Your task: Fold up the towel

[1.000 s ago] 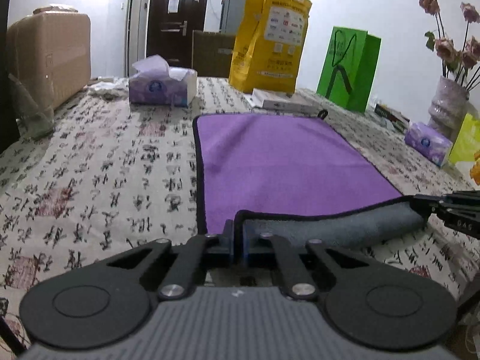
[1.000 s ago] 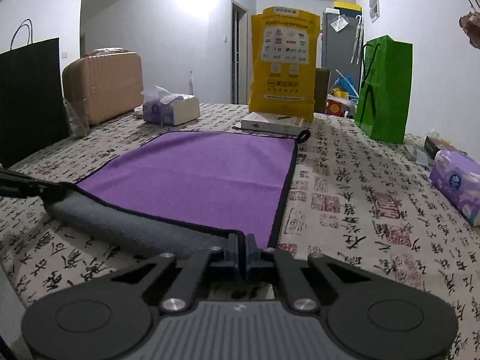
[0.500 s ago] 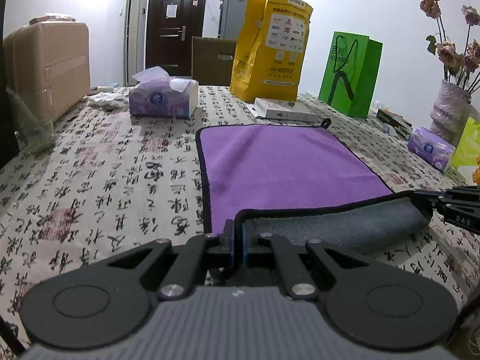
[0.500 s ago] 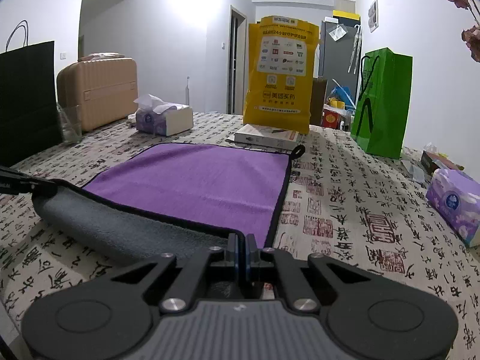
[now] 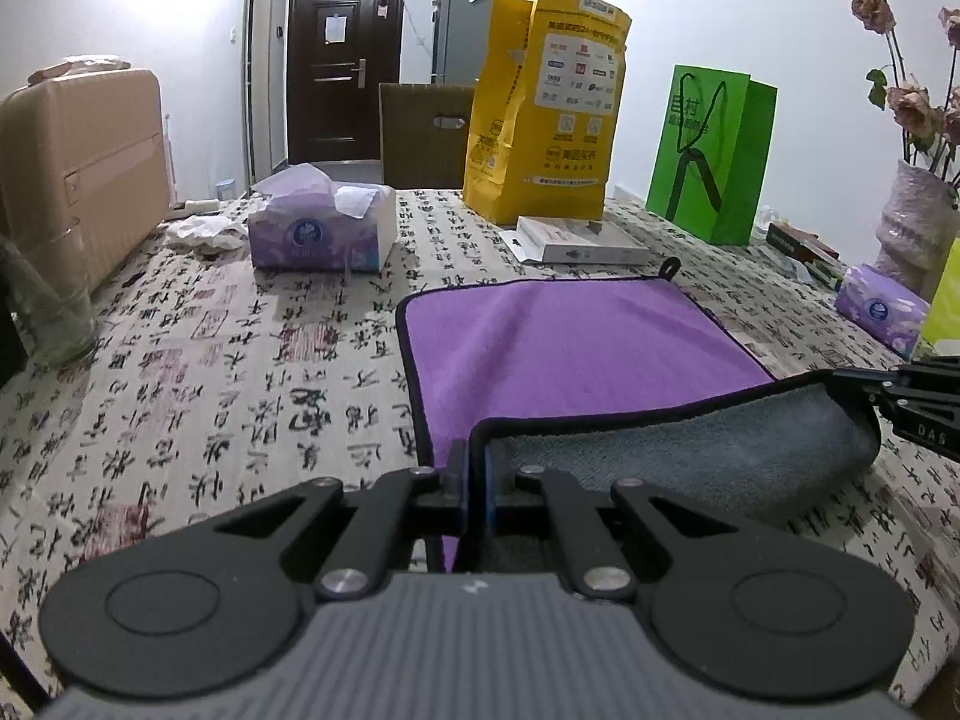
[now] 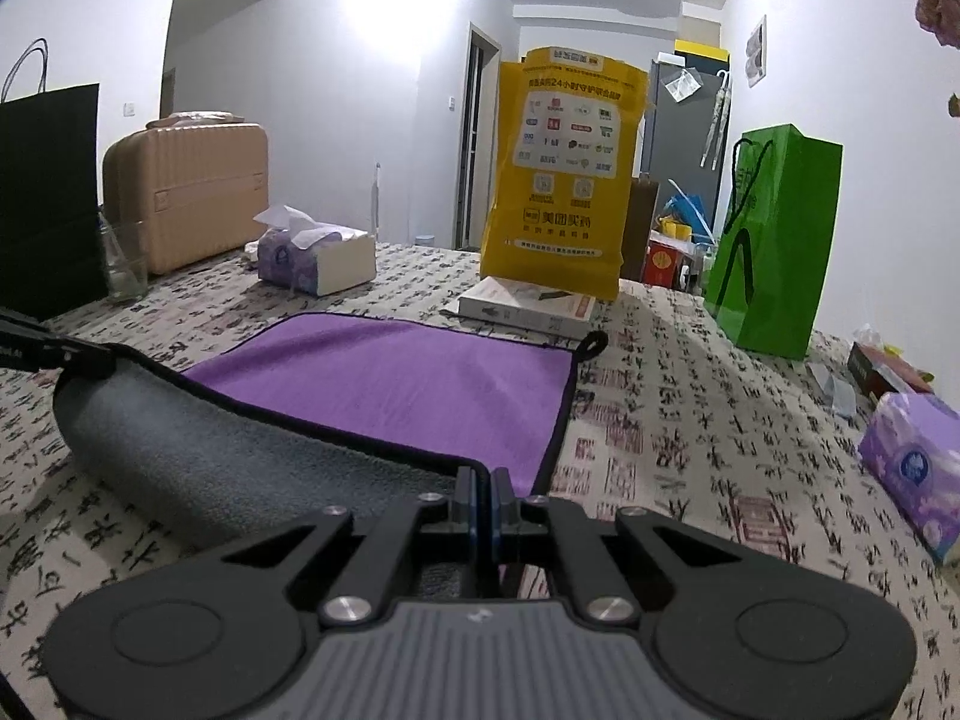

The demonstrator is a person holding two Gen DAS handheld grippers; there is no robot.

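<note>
Purple microfibre towel [image 5: 576,354], grey underneath, hangs between left gripper [image 5: 476,480] and right gripper [image 6: 485,498], jaws pinching its corners; uneven travel would skew the fold.

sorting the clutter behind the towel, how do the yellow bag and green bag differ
The yellow bag is taller and covered in printed logos; the green bag is shorter and bears one dark mark. The yellow bag stands behind the white box; the green bag stands further right. Both stand upright on the patterned tablecloth.

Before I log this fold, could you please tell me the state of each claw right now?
Left claw: closed on the towel, near-left corner.
Right claw: closed on the towel, near-right corner.
</note>
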